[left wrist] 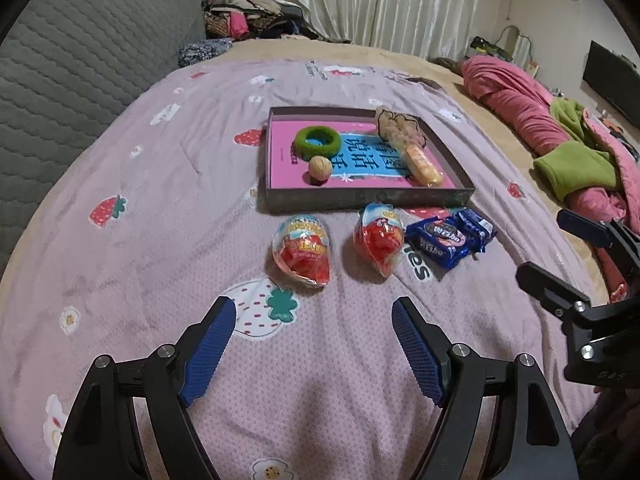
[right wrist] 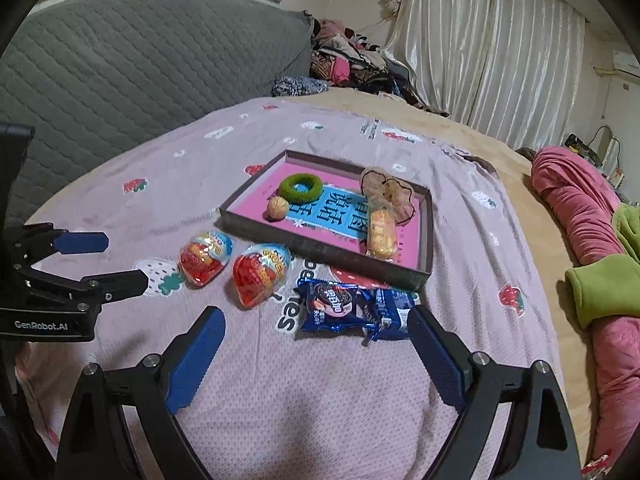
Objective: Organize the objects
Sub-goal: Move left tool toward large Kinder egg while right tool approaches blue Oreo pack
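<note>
Already, four items are sitting inside the shallow grey cardboard tray (left wrist: 460,168), while two red foil-wrapped eggs (left wrist: 302,254) and blue cookie packets (right wrist: 352,308) are waiting outside, both grippers' jaws gaping wide and empty.

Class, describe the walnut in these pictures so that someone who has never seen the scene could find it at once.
Find the shallow dark tray with the pink book cover inside it, lying on the strawberry-print bedspread. Inside the tray, near its front wall, sits the walnut, just in front of the green fuzzy ring. It is the only small, tan, wrinkled ball there; its neighbours are a ring and a long wrapped snack.
</note>
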Motion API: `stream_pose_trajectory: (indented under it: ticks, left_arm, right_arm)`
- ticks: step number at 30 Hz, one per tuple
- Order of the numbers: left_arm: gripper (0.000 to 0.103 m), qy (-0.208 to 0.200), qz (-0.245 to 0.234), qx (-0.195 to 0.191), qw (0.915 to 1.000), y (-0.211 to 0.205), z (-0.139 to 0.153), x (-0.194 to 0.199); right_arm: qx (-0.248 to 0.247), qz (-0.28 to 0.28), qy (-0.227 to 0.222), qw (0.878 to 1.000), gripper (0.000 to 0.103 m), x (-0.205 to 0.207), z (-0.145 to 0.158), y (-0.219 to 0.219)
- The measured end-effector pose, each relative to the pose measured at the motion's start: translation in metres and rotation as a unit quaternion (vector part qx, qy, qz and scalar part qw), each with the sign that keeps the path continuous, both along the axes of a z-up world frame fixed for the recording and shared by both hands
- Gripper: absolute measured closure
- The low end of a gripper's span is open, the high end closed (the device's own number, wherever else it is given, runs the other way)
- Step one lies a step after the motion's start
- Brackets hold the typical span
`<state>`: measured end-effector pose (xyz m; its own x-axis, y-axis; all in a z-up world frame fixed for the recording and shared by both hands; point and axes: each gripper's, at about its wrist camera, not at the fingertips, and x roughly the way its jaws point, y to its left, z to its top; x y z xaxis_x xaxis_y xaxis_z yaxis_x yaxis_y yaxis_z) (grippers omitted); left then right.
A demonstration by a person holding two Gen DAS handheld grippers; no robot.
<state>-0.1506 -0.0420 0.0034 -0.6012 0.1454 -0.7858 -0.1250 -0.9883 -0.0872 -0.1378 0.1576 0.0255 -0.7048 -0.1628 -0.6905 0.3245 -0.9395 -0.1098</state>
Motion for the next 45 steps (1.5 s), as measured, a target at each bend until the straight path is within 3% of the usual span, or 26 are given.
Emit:
stream_pose_trajectory:
  ticks: [14,45]
  left_arm:
    - [0.022,-0.004,0.0,-0.014,0.9999,0.013,-0.019,-0.009]
    - [0.022,-0.011,0.045,-0.005,0.9989,0.004,-0.052,-0.066]
  right_arm:
    - [-0.001,-0.009,-0.044,0.999,0.01,-0.019,-0.036,0.002]
    - [-0.009,-0.028,-0.08,0.996,0.01,-0.075,-0.077,0.012]
